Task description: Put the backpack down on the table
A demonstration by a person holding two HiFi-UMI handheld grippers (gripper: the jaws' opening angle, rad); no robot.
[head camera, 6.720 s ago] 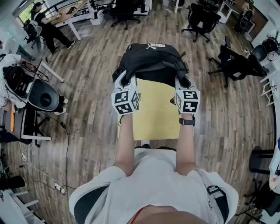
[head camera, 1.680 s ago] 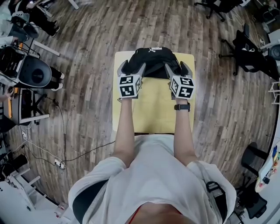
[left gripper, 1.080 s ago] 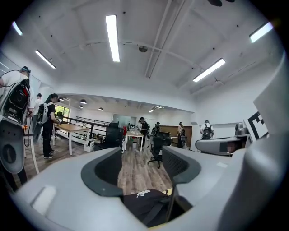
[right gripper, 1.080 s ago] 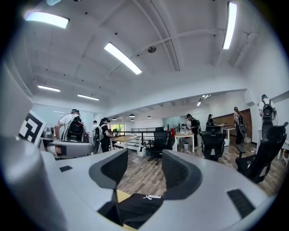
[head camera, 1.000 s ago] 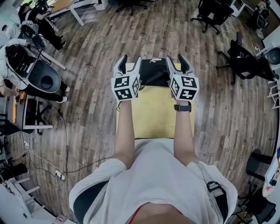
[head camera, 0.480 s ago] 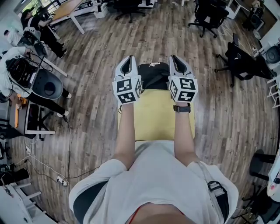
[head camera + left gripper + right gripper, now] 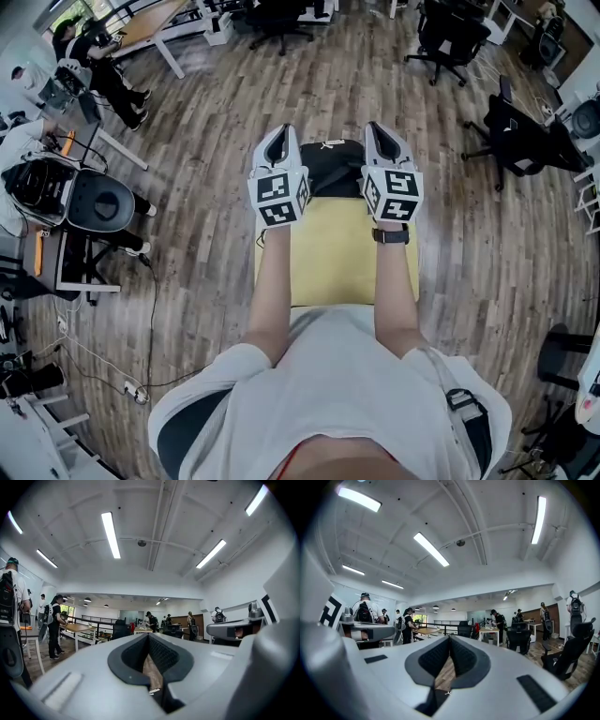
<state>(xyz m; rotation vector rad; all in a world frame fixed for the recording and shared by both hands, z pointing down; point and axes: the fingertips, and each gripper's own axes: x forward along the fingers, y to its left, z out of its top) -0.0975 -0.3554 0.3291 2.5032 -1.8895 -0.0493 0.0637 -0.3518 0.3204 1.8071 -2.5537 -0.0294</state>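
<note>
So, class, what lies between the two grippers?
The black backpack, resting at the far end of the yellow table, shows between the left gripper and right gripper in the head view.

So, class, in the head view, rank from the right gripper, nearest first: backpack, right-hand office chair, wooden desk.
1. backpack, just left of the right gripper.
2. office chair, out to the right.
3. wooden desk, far top left.

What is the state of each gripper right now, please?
Left gripper: closed, holding nothing.
Right gripper: closed, holding nothing.
</note>
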